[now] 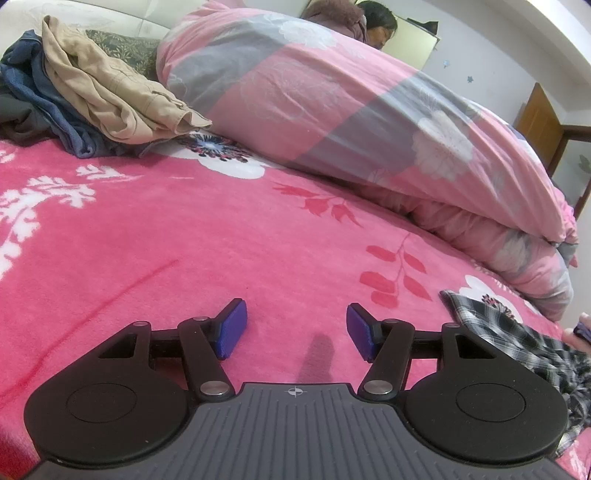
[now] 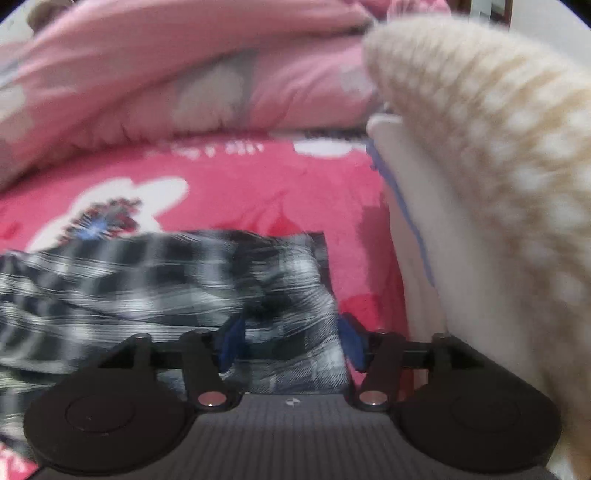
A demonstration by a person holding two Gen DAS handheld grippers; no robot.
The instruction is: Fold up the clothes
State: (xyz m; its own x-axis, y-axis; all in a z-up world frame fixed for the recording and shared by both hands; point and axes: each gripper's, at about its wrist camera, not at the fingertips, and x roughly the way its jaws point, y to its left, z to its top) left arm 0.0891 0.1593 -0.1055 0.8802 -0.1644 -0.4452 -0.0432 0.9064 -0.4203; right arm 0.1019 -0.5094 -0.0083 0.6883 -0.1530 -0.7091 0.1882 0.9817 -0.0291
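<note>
At the far left of the left wrist view a heap of clothes (image 1: 92, 92) lies on the bed (image 1: 184, 229): a tan garment (image 1: 110, 88) draped over blue denim (image 1: 44, 99) and something dark beneath. Right of the heap, a rolled pink and grey floral quilt (image 1: 351, 110) runs along the back of the bed, and a person's head (image 1: 376, 22) shows just behind it. Low in the middle, the left tongs (image 1: 295, 332) hover over the bright pink floral blanket with their blue pads apart and nothing between them. At the right edge, a black and white checked shirt (image 1: 517, 339) lies crumpled on the blanket, with fingertips (image 1: 576, 332) touching it.

The right wrist view is blurred. The same checked shirt (image 2: 166, 280) spreads from the left edge to the middle, flat on the bed (image 2: 258, 192). The right tongs (image 2: 288, 343) stand apart above its near right portion (the cloth shows in the gap, but the pads do not press on it). To the right, a cream knitted sleeve (image 2: 498, 166) and a white fabric (image 2: 413, 240) with a blue line fill the frame.
</note>
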